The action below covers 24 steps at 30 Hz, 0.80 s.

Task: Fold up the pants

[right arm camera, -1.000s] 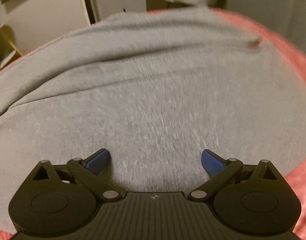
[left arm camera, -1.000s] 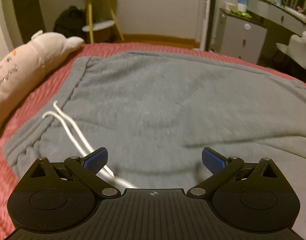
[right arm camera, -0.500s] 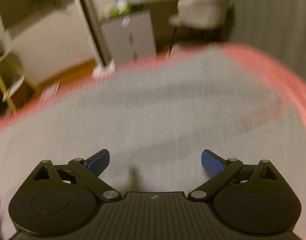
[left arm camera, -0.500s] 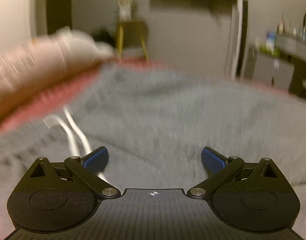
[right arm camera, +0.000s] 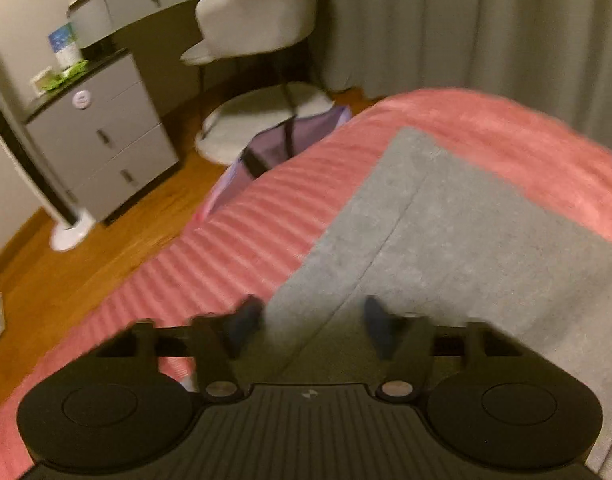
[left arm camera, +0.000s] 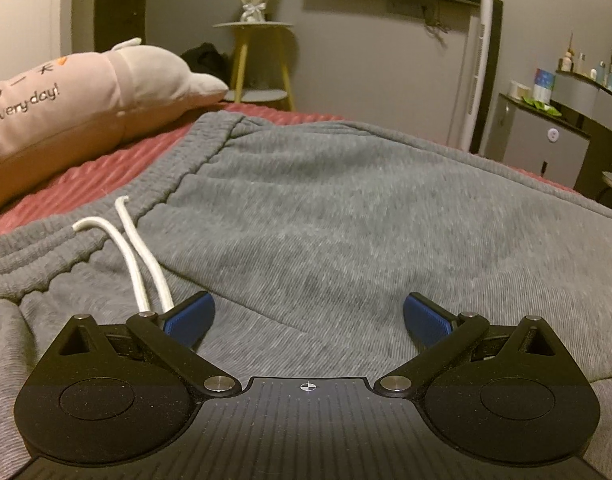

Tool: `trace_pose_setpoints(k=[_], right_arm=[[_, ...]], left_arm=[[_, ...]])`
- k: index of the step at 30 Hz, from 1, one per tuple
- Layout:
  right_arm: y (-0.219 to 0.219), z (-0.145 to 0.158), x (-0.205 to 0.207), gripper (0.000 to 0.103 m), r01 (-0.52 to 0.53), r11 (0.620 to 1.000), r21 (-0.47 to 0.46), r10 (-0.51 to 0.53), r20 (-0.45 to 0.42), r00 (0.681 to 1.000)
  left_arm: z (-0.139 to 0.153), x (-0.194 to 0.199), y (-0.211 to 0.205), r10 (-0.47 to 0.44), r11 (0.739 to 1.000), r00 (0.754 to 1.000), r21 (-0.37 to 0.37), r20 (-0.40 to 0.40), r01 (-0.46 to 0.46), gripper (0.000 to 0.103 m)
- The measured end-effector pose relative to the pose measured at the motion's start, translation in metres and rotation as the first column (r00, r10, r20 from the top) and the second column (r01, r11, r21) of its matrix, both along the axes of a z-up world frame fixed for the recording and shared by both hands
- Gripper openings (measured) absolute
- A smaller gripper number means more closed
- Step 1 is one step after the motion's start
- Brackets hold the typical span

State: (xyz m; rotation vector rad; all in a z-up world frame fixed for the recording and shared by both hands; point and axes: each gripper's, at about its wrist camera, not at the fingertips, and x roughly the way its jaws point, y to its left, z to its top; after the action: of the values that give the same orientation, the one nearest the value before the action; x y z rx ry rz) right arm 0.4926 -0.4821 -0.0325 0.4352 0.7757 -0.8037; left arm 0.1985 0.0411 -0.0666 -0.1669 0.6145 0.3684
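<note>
Right gripper narrowed since earlier, straddling grey pants hem, left gripper spread wide, empty, beside drawstring

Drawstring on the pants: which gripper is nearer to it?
Left. The left gripper sits at the waistband, the white drawstring running right beside its left finger. The right gripper is at the pant legs' far end; no drawstring shows there.

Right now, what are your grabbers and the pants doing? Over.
Left gripper open over waistband. Right gripper open at leg edge. Pants flat, unfolded. Drawstring beside left finger.
</note>
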Motion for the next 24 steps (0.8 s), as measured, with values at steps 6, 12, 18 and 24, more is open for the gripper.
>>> trace_pose_setpoints(k=[6,12,18,24], right_arm=[[-0.003,0.040,-0.052,0.003,-0.042,0.999,0.014,0.039,0.174,0.984],[0.008,0.080,-0.210,0.003,-0.062,0.998,0.004,0.054,0.439,0.897],[0.019,0.034,-0.364,0.000,0.085,0.996,-0.021,-0.070,0.403,0.913],[-0.013,-0.014,-0.416,0.009,0.061,0.969,0.238,-0.159,0.419,0.894]], left_arm=[[0.002,-0.003,0.004,-0.003,0.999,1.000,-0.033,0.011,0.004,0.103],[0.005,-0.009,0.015,-0.005,0.994,0.998,-0.111,0.056,0.011,0.103],[0.012,-0.018,0.025,-0.002,0.984,0.994,-0.179,0.108,0.021,0.103],[0.031,-0.026,0.012,-0.065,0.990,0.991,-0.118,0.119,0.079,0.103]])
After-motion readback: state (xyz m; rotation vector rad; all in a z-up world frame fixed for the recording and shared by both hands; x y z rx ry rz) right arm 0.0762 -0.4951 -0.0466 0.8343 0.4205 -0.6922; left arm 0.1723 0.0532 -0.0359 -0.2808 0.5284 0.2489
